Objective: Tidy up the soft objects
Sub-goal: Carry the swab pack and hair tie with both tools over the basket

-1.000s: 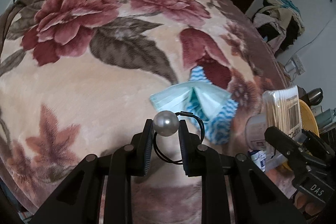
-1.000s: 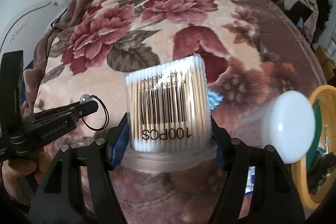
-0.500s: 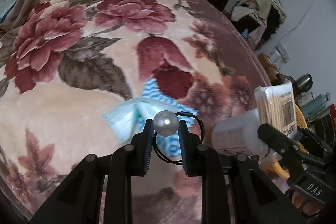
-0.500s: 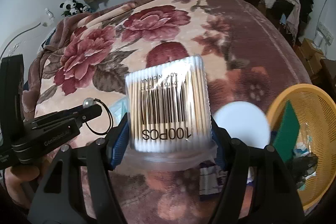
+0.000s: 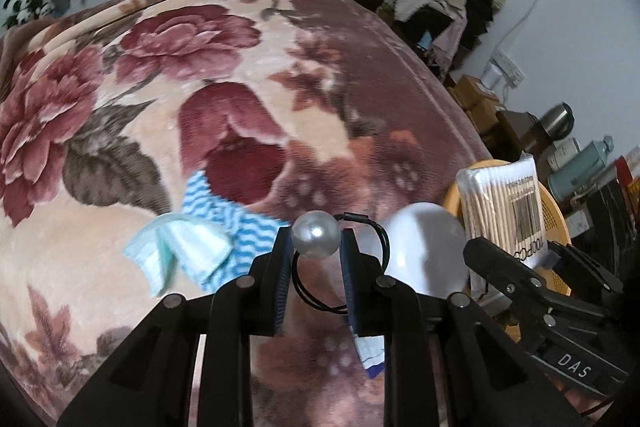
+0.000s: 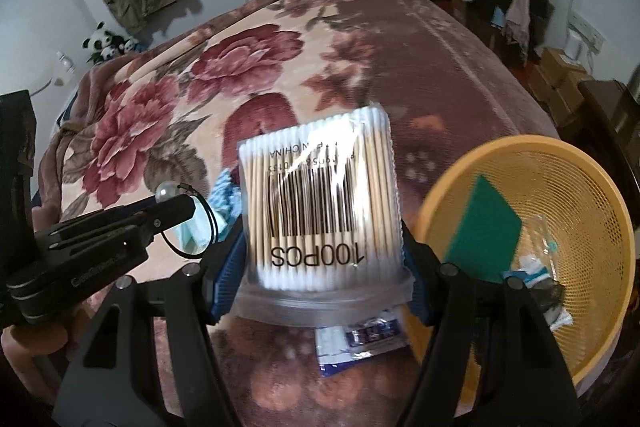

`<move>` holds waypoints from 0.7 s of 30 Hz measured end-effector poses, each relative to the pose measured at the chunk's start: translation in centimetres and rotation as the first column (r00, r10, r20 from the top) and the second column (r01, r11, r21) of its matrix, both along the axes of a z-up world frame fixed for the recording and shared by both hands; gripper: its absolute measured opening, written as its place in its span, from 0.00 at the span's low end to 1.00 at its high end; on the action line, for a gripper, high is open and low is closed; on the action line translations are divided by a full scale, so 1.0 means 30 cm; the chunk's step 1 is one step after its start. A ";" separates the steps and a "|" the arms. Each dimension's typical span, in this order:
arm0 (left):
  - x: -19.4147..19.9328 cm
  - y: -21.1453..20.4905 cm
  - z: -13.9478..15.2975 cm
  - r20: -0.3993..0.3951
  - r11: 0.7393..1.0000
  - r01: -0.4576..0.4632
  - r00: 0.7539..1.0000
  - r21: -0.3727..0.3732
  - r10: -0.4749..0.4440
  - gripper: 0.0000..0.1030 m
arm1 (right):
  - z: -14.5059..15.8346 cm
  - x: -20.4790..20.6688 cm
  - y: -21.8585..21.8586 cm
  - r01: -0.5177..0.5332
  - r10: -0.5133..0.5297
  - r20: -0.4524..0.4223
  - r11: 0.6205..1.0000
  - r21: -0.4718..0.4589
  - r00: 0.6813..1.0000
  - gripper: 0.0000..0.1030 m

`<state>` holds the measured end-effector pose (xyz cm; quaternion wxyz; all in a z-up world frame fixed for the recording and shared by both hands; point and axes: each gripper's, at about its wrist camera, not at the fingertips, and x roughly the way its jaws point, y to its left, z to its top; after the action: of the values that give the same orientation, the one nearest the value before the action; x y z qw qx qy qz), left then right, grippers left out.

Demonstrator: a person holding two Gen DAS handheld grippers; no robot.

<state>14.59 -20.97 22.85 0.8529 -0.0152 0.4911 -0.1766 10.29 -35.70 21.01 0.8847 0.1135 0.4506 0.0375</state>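
Basket (image 6: pixel 472 183), yellow mesh, standing at the edge of the flowered blanket (image 5: pixel 248 67); taken as landmark for all entries.

Item 1: bag of cotton swabs (image 6: pixel 320 203), clear plastic, barcode face to the camera. Clamped across its width in the right gripper (image 6: pixel 320 267), sticks running along the fingers. Position: just beside the basket's near-left rim, touching or apart not determinable. Basket mouth lies to the right and slightly forward of this tool. Right hand is the nearer of the two.

Item 2: hair tie (image 5: pixel 340 267), black elastic loop with a pearl bead (image 5: pixel 316 234). Bead pinched between the fingers of the left gripper (image 5: pixel 316 247), loop hanging below. Position: further left of the basket, beyond the swab bag.

Item 3: face mask (image 5: pixel 176 247) and blue-and-white striped cloth (image 5: pixel 244 227), loose on the blanket, well left of the basket.

Item 4: green card (image 6: pixel 484 227) and small wrappers, inside the basket.

Item 5: white round object (image 5: pixel 424 251), blurred, identity uncertain, between left gripper and basket.

Judgement: a short carry rightward over the rim should suit item 1; item 2 likely follows.
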 end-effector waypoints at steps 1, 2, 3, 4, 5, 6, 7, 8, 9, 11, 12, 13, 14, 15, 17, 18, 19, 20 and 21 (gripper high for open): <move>-0.001 -0.027 0.000 0.000 1.000 0.013 1.000 0.002 -0.013 0.23 | -0.002 -0.001 -0.016 0.008 -0.008 -0.002 1.000 0.003 1.000 0.66; -0.003 -0.051 0.001 -0.001 1.000 0.024 1.000 0.004 -0.024 0.23 | -0.005 -0.004 -0.038 0.019 -0.019 -0.003 1.000 0.005 1.000 0.66; -0.005 -0.073 -0.001 -0.002 0.999 0.033 0.999 0.005 -0.033 0.23 | -0.006 -0.007 -0.052 0.026 -0.026 -0.003 1.000 0.003 1.000 0.66; -0.006 -0.094 -0.002 -0.002 0.999 0.043 0.999 0.006 -0.043 0.23 | -0.007 -0.013 -0.073 0.037 -0.037 -0.004 0.999 0.004 0.999 0.66; -0.008 -0.125 -0.003 -0.002 0.998 0.057 0.998 0.010 -0.057 0.23 | -0.009 -0.016 -0.088 0.043 -0.043 -0.006 0.999 0.006 0.999 0.66; -0.008 -0.145 -0.004 -0.003 0.998 0.066 0.998 0.012 -0.066 0.23 | -0.011 -0.022 -0.109 0.053 -0.053 -0.007 0.999 0.006 0.999 0.66; -0.011 -0.173 -0.005 -0.003 0.997 0.080 0.997 0.015 -0.080 0.23 | -0.013 -0.027 -0.129 0.064 -0.064 -0.008 0.998 0.003 0.998 0.66; -0.014 -0.198 -0.006 -0.002 0.996 0.092 0.996 0.017 -0.092 0.23 | -0.015 -0.032 -0.148 0.072 -0.072 -0.009 0.997 0.002 0.997 0.66; -0.015 -0.216 -0.006 -0.003 0.995 0.100 0.995 0.018 -0.100 0.23 | -0.016 -0.037 -0.167 0.082 -0.082 -0.010 0.997 0.004 0.997 0.66; -0.021 -0.264 -0.006 -0.003 0.992 0.122 0.993 0.020 -0.122 0.23 | -0.020 -0.046 -0.205 0.101 -0.101 -0.012 0.995 0.004 0.995 0.66; -0.025 -0.289 -0.004 -0.002 0.991 0.134 0.991 0.020 -0.134 0.23 | -0.023 -0.052 -0.229 0.115 -0.115 -0.014 0.993 0.005 0.993 0.66; -0.028 -0.310 -0.002 -0.001 0.989 0.145 0.989 0.021 -0.145 0.23 | -0.024 -0.059 -0.251 0.127 -0.127 -0.016 0.992 0.006 0.992 0.66; -0.033 -0.340 0.000 0.001 0.987 0.160 0.987 0.022 -0.160 0.23 | -0.027 -0.061 -0.266 0.134 -0.134 -0.017 0.991 0.006 0.991 0.66; -0.034 -0.361 0.002 0.003 0.985 0.169 0.986 0.022 -0.169 0.23 | -0.028 -0.067 -0.287 0.145 -0.145 -0.018 0.989 0.004 0.989 0.66; -0.041 -0.408 0.006 0.005 0.981 0.192 0.981 0.019 -0.192 0.23 | -0.028 -0.079 -0.321 0.163 -0.163 -0.018 0.987 0.005 0.986 0.66; -0.043 -0.427 0.008 0.004 0.980 0.200 0.980 0.016 -0.200 0.23 | -0.028 -0.086 -0.342 0.176 -0.176 -0.018 0.984 0.005 0.984 0.66; -0.045 -0.444 0.008 0.004 0.978 0.206 0.979 0.013 -0.206 0.23 | -0.030 -0.089 -0.358 0.185 -0.185 -0.019 0.983 0.004 0.983 0.66; -0.047 -0.461 0.008 0.004 0.977 0.213 0.977 0.011 -0.213 0.23 | -0.030 -0.095 -0.377 0.196 -0.196 -0.020 0.981 0.005 0.980 0.66; -0.048 -0.483 0.008 0.002 0.975 0.221 0.975 0.007 -0.221 0.23 | -0.029 -0.103 -0.402 0.210 -0.210 -0.021 0.978 0.005 0.977 0.66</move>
<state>13.14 -35.46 23.09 0.8286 0.0428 0.4892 -0.2688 7.22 -47.75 20.13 0.8787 0.1640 0.4448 -0.0558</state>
